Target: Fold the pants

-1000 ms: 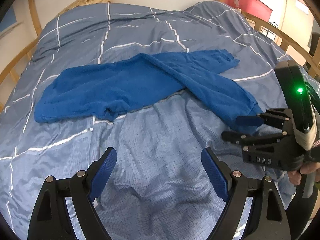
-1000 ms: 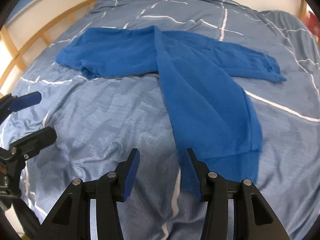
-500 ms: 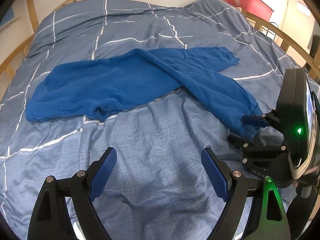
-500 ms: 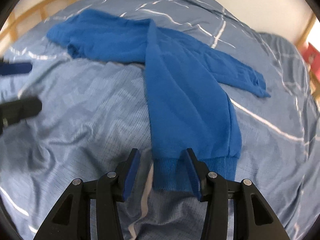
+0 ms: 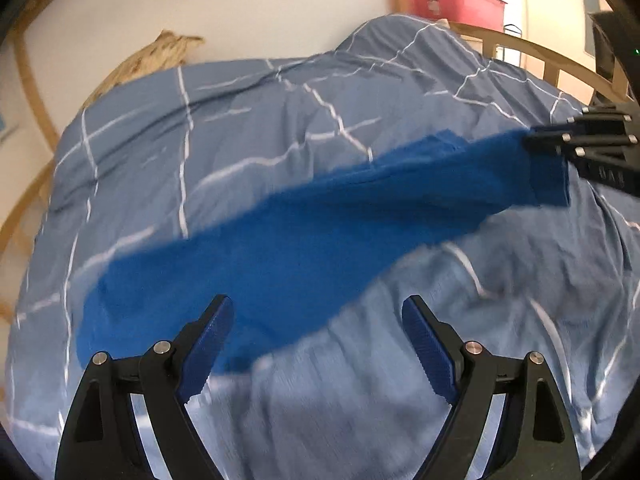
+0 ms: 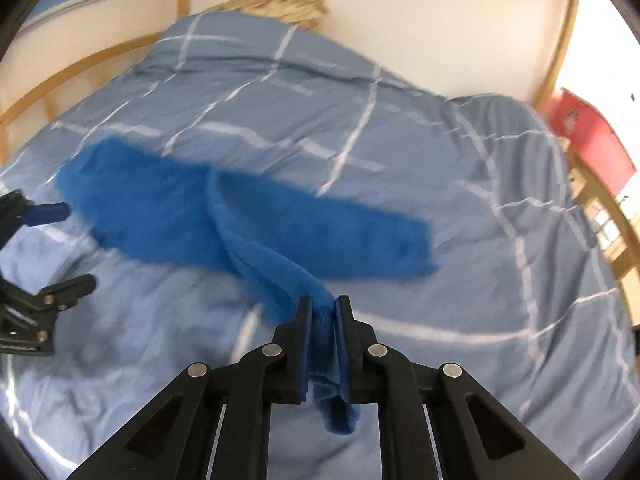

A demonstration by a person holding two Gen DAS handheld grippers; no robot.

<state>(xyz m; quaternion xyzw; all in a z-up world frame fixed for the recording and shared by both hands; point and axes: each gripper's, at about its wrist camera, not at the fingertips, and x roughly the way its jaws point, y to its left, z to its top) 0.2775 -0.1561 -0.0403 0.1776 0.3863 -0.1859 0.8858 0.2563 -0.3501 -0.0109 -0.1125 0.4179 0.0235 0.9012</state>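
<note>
The right claw (image 6: 323,312) has just been closing and now stands clamped on the cuff of one leg of the blue pants (image 6: 240,220) — the fabric is pinched between the pads, with a short tail of ribbed cuff hanging below them. The step in hand looks like carrying this leg across to lay it on the other, so the two legs match before the pants are folded shorter. To do it well, keep the grip firm and lift only enough for the leg to clear the bed (image 6: 400,120), then sweep it over in one smooth arc so the cloth does not twist or drag the rest of the pants out of line; set cuff on cuff and edge on edge before letting go. The left claw (image 5: 318,344) is apart and holds nothing — it hangs just above the waist end of the pants, which lies beneath and between its fingers, not touched as far as I can tell. It could pin that end while the leg travels. The pants lie spread across the checked bedcover, one leg flat, the other raised at its cuff toward the right claw.
</note>
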